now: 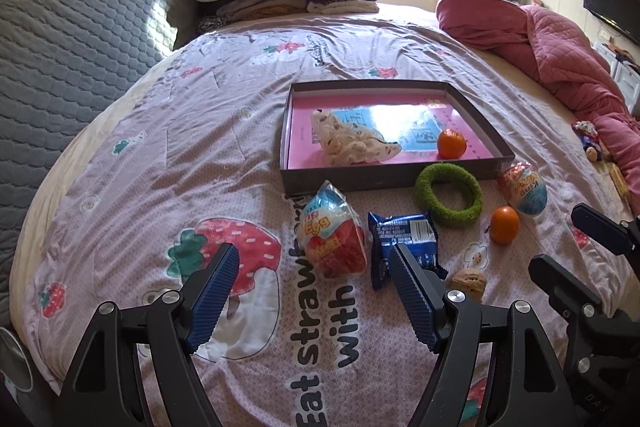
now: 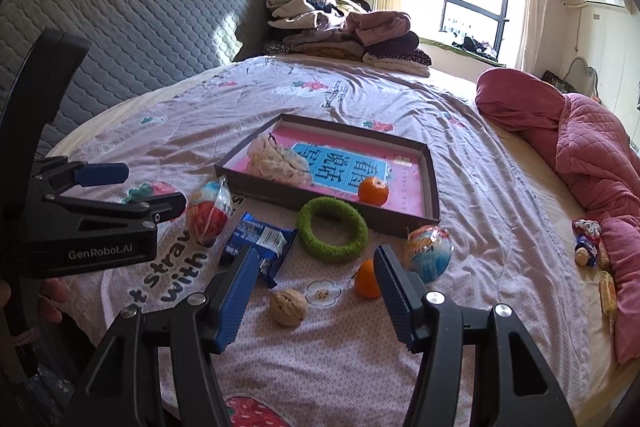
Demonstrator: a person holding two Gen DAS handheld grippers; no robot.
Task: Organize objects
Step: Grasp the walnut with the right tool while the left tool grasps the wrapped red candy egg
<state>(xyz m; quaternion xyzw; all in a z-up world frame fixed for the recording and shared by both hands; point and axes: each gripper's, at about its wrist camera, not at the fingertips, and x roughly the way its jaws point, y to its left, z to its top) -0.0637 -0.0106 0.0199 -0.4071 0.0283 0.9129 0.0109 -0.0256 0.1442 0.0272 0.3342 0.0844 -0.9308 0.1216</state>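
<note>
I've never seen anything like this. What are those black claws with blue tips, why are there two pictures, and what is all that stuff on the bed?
No robot here: a person holds a two-finger gripper in each hand, and each gripper carries a wide-angle camera looking along its fingers. One picture comes from the left gripper, the other from the right gripper. Both stand open and hold nothing.

On the bedspread lies a shallow box containing a spotted cloth and an orange. In front of it lie a green ring, a second orange, two wrapped toy eggs, a blue snack packet and a walnut. Probably these are to go into the box.
</note>
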